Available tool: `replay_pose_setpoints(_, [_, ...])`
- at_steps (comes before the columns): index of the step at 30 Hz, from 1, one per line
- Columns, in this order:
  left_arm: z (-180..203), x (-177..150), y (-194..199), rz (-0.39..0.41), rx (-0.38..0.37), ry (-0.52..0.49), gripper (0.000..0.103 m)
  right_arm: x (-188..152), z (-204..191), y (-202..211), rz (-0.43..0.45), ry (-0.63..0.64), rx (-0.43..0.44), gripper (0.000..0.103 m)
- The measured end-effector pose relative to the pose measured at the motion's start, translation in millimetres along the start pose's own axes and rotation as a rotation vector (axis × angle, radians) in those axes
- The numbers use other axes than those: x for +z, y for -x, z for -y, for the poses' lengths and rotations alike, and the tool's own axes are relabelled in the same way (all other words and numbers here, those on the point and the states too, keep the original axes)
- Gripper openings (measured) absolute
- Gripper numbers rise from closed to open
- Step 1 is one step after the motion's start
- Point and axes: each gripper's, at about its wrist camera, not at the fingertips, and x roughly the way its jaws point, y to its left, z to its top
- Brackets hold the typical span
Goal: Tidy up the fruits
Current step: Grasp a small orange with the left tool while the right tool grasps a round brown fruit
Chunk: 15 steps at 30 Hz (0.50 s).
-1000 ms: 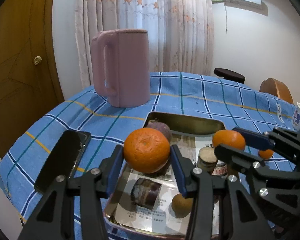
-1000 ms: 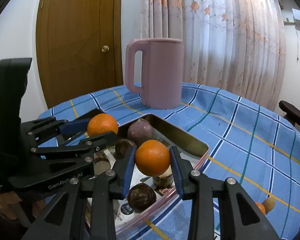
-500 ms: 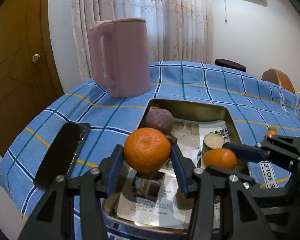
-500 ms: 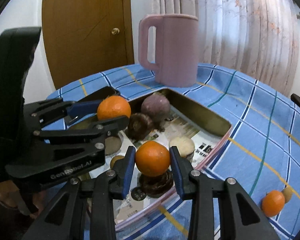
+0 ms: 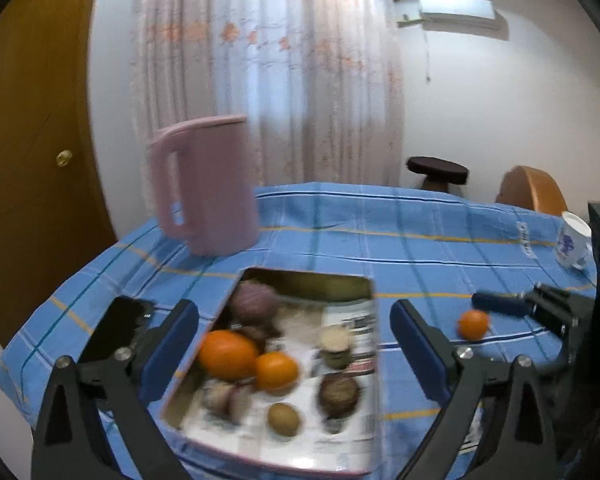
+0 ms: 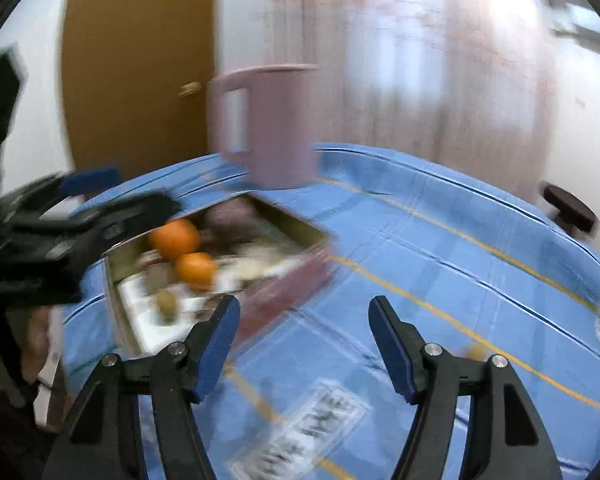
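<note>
inside the metal tray (image 5: 312,280), two oranges (image 5: 228,354) lie touching among darker fruits and a small brown one. left gripper (image 5: 294,344) and right gripper (image 6: 304,344) have just been opening, jaws wide with nothing between them. a third orange (image 5: 473,324) sits on the blue checked cloth (image 5: 420,240); a pink jug (image 5: 206,184) stands behind, a phone (image 5: 116,332) beside the tray.

Cloth, metal and paper
Woven blue checked tablecloth (image 5: 420,256); shiny rectangular metal tray (image 5: 320,280) lined with printed paper (image 5: 356,320); smooth matt pink plastic jug (image 5: 208,188).
</note>
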Motion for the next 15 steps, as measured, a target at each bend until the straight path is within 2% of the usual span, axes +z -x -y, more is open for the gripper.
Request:
replay_pose_setpoints(4, [40.5, 4.3, -11.0, -0.008, -0.05, -0.057, 0.099, -6.9, 55.7, 10.2, -0.004, -0.147, -0.143, 0.068])
replay_pose_setpoints(8, [78.3, 3.8, -33.9, -0.039, -0.077, -0.112, 0.099, -18.1, 96.1, -0.1, -0.069, -0.248, -0.229, 0.068])
replay_pose_setpoints(10, [92.1, 3.6, -51.8, -0.064, -0.071, -0.135, 0.099, -21.2, 104.4, -5.6, -0.086, -0.27, -0.233, 0.066])
replay_pose_setpoints(13, [98.8, 2.1, -70.5, -0.106, -0.075, -0.128, 0.098, -22.1, 110.6, -13.3, -0.111, -0.281, -0.222, 0.052])
replay_pose_setpoints(15, [100.3, 1.5, -78.6, -0.124, -0.068, -0.122, 0.098, -22.1, 113.6, -17.1, -0.129, -0.288, -0.203, 0.049])
